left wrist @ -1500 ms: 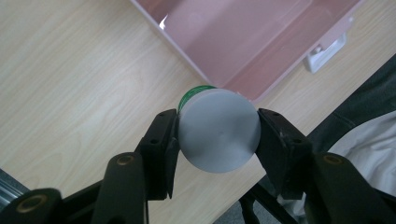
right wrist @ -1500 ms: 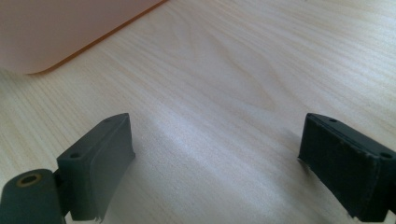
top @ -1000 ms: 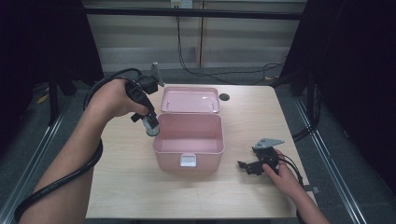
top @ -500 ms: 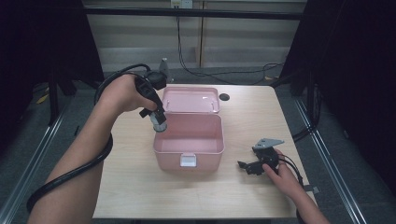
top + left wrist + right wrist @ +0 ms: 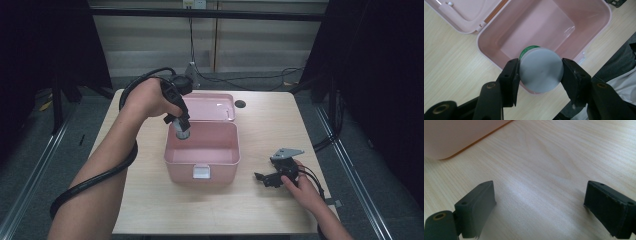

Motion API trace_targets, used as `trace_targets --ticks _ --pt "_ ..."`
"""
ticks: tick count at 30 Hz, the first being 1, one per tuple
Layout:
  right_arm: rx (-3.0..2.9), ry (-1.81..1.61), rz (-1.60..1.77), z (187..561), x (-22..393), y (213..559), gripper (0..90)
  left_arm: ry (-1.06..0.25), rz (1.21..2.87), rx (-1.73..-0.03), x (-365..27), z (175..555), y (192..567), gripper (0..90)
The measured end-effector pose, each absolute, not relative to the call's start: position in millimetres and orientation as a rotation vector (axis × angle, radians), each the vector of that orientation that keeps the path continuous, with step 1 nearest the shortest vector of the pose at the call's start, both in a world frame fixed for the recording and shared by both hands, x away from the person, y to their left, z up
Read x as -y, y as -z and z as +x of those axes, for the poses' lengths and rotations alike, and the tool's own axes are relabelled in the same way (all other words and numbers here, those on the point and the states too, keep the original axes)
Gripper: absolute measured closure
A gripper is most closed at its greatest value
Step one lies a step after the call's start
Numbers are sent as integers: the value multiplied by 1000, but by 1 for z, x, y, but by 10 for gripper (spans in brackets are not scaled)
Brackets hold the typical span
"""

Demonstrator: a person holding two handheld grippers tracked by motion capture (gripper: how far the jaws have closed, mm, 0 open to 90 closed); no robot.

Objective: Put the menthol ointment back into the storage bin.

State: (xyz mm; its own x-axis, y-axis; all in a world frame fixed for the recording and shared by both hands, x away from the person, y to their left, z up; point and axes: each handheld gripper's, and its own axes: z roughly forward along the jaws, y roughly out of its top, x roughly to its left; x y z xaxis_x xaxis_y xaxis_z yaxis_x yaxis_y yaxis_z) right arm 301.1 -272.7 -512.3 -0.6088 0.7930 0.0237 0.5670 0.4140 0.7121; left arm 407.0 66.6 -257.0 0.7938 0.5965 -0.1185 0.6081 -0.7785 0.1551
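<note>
A pink plastic box [image 5: 202, 162] stands open at the table's middle, its lid [image 5: 210, 106] lying flat behind it. My left gripper [image 5: 180, 127] hangs over the box's left rim, shut on a small round jar [image 5: 181, 131] with a grey top and green band. The left gripper view looks straight down: the jar [image 5: 541, 69] sits clamped between both jaws above the box's bare inside [image 5: 549, 27]. My right gripper [image 5: 272, 176] rests low on the table right of the box, open with nothing between its fingers [image 5: 475, 208]; a corner of the pink box [image 5: 454, 137] shows ahead.
The light wooden table [image 5: 265, 125] has a small dark hole [image 5: 240, 104] near the back. A black cable [image 5: 100, 180] loops around the left forearm. Dark floor and rails run on both sides of the table.
My left gripper has carried the jar right and forward, from beside the box's left wall to above its rim. The right gripper has stayed put.
</note>
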Motion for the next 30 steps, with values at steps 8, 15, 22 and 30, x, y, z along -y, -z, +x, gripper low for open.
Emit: trace_targets --ticks 8,15,22,30 --pt "-2355 -1004 1179 301 273 512 92 95 2794 -967 -57 413 271 499" --pt "-2355 -1004 1179 301 273 512 92 105 2806 -978 -48 419 287 499" --pt "-2355 -1004 1180 301 273 512 92 111 2810 -997 -42 422 297 499" --pt "-2355 -1004 1180 301 273 512 92 118 2787 -1055 -36 427 312 499"
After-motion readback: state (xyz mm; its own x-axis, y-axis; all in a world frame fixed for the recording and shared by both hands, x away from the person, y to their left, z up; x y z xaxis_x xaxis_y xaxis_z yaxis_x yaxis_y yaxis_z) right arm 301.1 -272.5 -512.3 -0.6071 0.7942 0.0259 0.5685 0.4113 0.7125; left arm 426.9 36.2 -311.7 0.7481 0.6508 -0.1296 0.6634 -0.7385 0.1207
